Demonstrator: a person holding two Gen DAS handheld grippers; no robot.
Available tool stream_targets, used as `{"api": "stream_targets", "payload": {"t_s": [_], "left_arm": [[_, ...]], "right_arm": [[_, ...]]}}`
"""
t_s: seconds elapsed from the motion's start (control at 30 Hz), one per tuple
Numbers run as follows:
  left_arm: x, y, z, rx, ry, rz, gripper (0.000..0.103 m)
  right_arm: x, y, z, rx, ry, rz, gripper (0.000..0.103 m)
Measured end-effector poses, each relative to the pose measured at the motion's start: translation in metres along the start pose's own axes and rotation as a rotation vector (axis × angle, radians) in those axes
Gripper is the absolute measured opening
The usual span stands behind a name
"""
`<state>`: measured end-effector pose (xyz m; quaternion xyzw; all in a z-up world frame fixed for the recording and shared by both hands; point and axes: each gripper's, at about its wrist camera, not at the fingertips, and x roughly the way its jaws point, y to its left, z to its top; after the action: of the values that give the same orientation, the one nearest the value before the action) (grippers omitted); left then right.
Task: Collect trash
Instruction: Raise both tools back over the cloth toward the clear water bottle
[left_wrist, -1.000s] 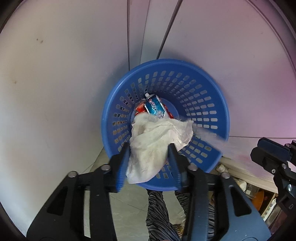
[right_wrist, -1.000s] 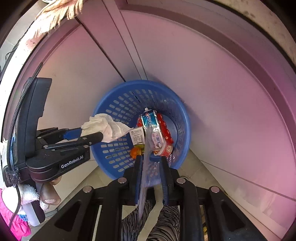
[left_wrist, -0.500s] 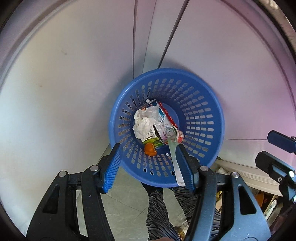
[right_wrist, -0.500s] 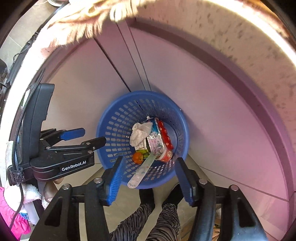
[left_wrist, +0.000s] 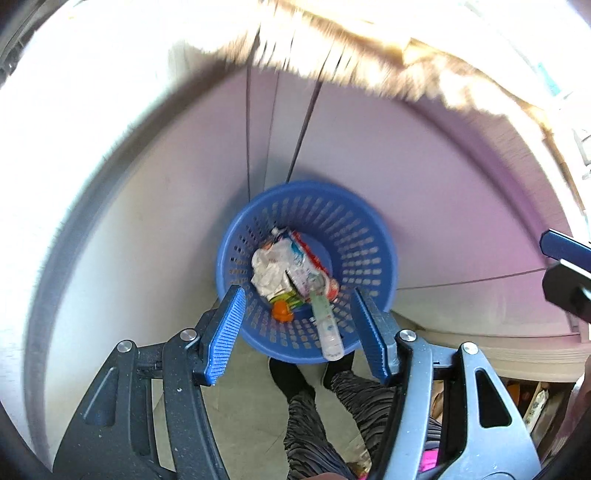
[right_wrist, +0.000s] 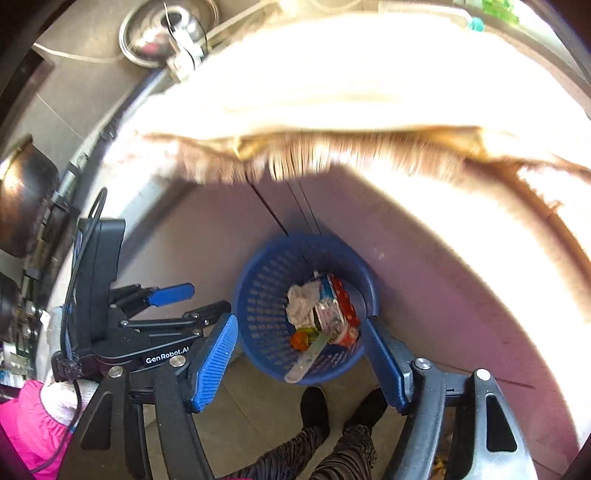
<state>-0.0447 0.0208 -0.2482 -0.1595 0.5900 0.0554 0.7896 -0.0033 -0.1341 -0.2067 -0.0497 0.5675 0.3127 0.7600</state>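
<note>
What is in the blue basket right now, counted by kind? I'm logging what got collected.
Crumpled tissue: 1
Toothpaste tube: 1
Pale plastic stick leaning over the rim: 1
Orange piece: 1
Red wrapper: 1
Green-yellow scrap, partly hidden: 1
Total: 6 items in the basket

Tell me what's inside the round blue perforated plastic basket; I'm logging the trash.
Blue plastic basket holds crumpled white tissue, a flattened toothpaste tube, an orange cap and a pale plastic strip. Anything beneath is hidden.

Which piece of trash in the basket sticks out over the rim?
The pale flat stick: it leans over the basket rim, while the tissue lies inside.
</note>
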Motion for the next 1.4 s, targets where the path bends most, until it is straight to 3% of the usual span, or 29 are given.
{"api": "stream_targets", "payload": {"t_s": [0.23,0.43,0.63,0.8,1.03,1.4], "left_arm": [[-0.051,-0.011,0.017,0.002,-0.101,-0.038,0.061],[-0.083,-0.035,0.046,0.052,-0.169,-0.030,0.061],[-0.106,-0.066,0.101,0.084,-0.234,-0.020,0.063],[-0.117,-0.099,0.166,0.135,-0.288,0.005,0.067],[-0.108,-0.157,0.258,0.247,-0.315,0.040,0.067],[-0.041,-0.243,0.372,0.450,-0.198,0.114,0.068]], "right_arm": [[-0.062,-0.006,0.018,0.042,-0.142,0.028,0.080],[-0.103,-0.034,0.052,0.092,-0.243,0.043,0.085],[-0.119,-0.080,0.095,0.143,-0.289,0.052,0.087],[-0.118,-0.120,0.129,0.167,-0.282,0.072,0.087],[-0.115,-0.176,0.167,0.197,-0.288,0.104,0.087],[-0.103,-0.248,0.190,0.282,-0.258,0.144,0.087]]}}
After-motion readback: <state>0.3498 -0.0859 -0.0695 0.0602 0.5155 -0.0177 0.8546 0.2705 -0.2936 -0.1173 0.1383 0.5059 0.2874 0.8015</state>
